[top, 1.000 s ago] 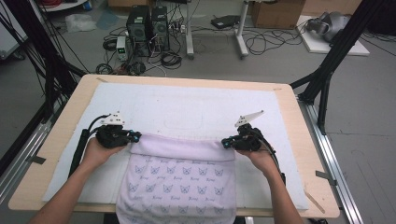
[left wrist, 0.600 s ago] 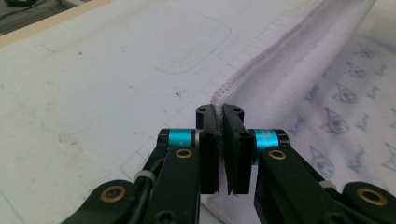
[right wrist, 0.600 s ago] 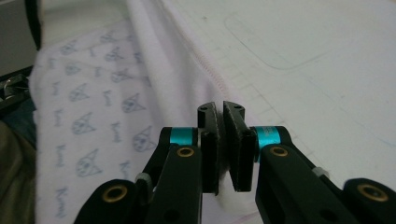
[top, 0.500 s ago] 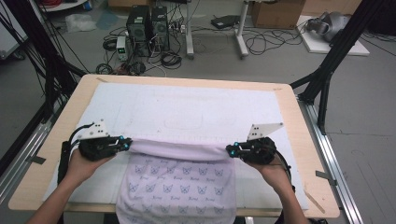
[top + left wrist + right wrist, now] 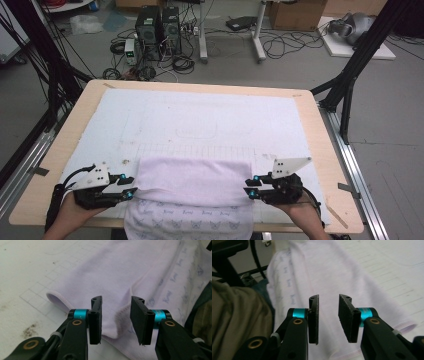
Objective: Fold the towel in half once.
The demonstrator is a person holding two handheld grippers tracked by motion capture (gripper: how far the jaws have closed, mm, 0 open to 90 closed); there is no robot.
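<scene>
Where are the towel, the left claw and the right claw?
towel point(image 5: 195, 180), high view, middle of the folded-over top layer.
left claw point(image 5: 116, 317), left gripper view, midway between its fingertips.
right claw point(image 5: 328, 316), right gripper view, midway between its fingertips.

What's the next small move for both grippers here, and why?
Probably draw both grippers back off the towel toward the table's near edge. The left gripper and right gripper have just been opening their jaws, and nothing is pinched between them. The fold lies flat on the mat, with the printed part hanging over the near edge, so the next grasp needs clearance.
</scene>
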